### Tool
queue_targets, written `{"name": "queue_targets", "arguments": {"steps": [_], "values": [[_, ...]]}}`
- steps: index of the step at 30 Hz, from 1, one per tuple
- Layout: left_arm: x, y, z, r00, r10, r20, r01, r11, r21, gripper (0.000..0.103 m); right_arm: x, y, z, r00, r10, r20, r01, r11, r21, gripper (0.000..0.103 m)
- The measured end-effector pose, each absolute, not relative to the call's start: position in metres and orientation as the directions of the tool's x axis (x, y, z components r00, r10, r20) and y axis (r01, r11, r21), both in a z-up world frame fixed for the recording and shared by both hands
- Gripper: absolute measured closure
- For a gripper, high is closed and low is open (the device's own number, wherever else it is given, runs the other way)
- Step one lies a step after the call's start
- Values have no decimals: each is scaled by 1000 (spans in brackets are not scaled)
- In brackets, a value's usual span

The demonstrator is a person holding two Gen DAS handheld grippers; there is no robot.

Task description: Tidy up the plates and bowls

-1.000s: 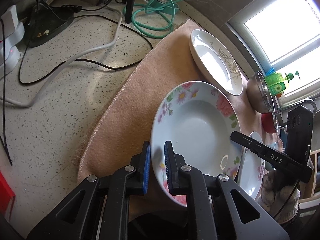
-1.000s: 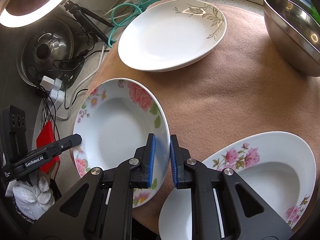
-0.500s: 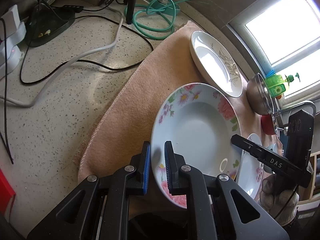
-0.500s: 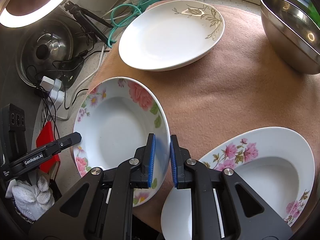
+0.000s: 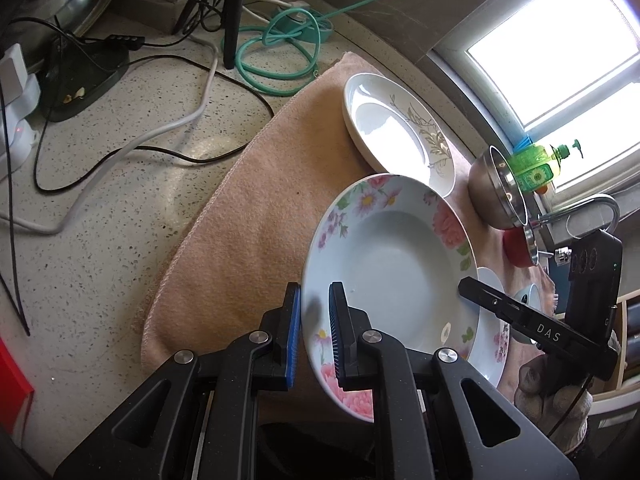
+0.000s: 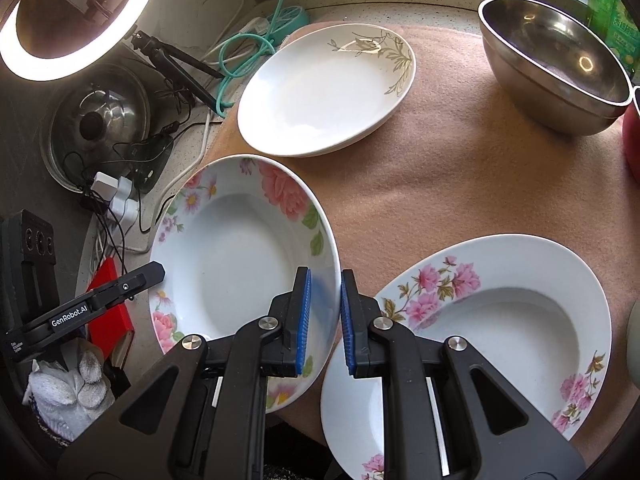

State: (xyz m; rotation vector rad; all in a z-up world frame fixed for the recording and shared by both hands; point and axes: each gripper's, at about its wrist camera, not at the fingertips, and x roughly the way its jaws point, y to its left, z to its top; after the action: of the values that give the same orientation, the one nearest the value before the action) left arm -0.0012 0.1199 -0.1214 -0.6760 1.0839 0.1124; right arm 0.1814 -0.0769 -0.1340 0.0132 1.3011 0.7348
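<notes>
Porcelain with big pink roses, the floral soup plate [image 6: 240,256] hung tilted above the tan cloth [image 6: 460,184] on the bench, clamped on opposite rims by both tools. The left hand-held gripper [image 5: 314,340] was pinched narrow on the rim at 7 o'clock in its own view, and the right hand-held gripper [image 6: 324,316] was pinched narrow on the rim at 4 o'clock in its view. Judging from this, the carry would go best with both grips level and moving together toward the matching pink-flowered plate [image 6: 500,320], at 3 o'clock of the right view.
</notes>
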Motion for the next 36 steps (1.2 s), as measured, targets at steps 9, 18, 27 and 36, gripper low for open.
{"name": "queue_targets", "arguments": {"steps": [9,18,27,36], "values": [[12,97,-112,487,-270,-831,-341,817,-465,91,174,-114,-122,117,491,-864,-433,808,400,89],[25,63,-110,467,-318,-825,-266,839,-475,91,168,-160,-118,159,476,-865,-360,844,399,89],[39,27,-112,437,-363,-823,-191,856,-480,91,164,-201,-121,189,447,-874,-286,877,386,89],[49,-3,-116,407,-391,-825,-141,866,-480,91,162,-232,-128,201,422,-884,-235,897,375,89]]}}
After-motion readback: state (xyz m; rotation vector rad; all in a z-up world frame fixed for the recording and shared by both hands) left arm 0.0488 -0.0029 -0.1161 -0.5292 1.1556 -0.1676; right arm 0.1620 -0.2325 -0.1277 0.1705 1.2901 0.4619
